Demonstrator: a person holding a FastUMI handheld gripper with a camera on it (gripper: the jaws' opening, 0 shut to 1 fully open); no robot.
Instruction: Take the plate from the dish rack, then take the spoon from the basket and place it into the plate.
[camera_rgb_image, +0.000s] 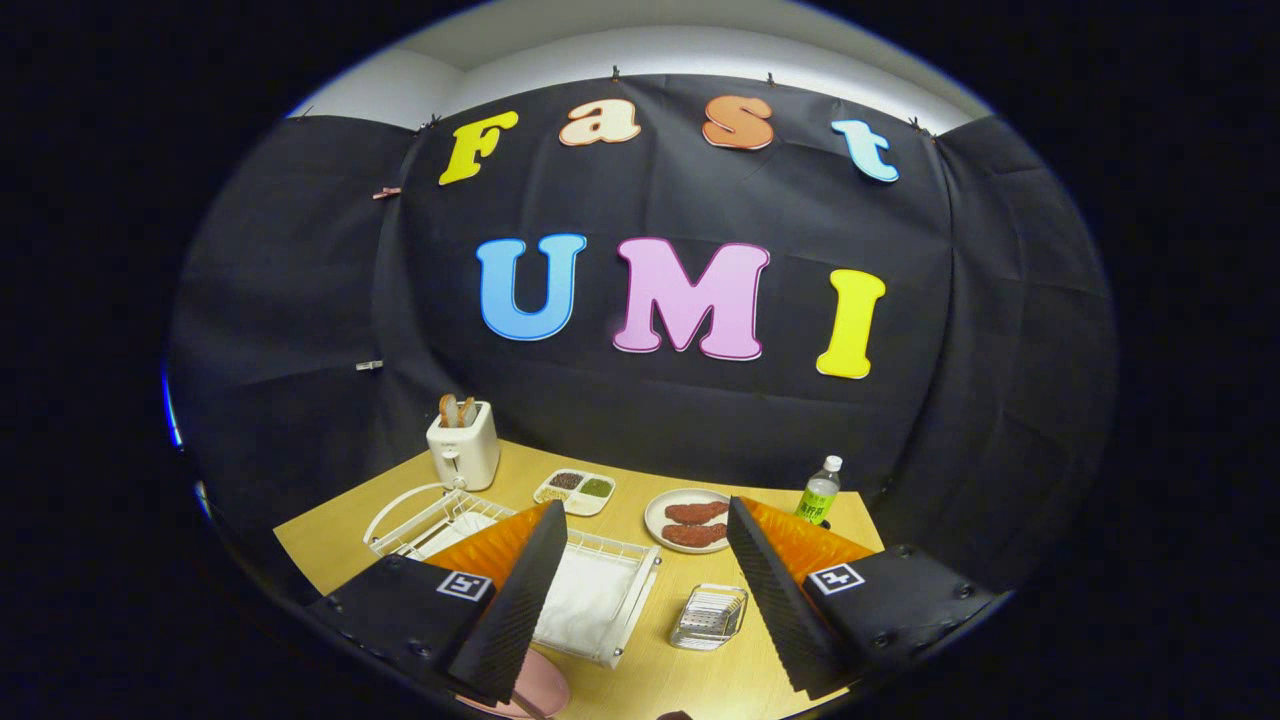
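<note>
Your gripper (645, 600) hangs above the near edge of the pale wooden tabletop (650, 640), fingers spread wide with nothing between them. The white wire dish rack (600, 590) stands just ahead of the left finger, partly hidden by it. A pink round plate (540, 688) lies on the table beneath that finger's tip, beside the rack's near corner; judged from this, the plate step appears done. The small clear plastic basket (710, 615) sits between the fingers, nearer the right one; whether a spoon lies inside cannot be told. Beyond stand a white toaster (463, 445), a white divided dish of seasonings (575, 490), a white plate bearing two reddish patties (690, 520) and a green-labelled clear bottle (820, 492). The spoon step seems next: lower toward the basket, straddle the handle, then close.
</note>
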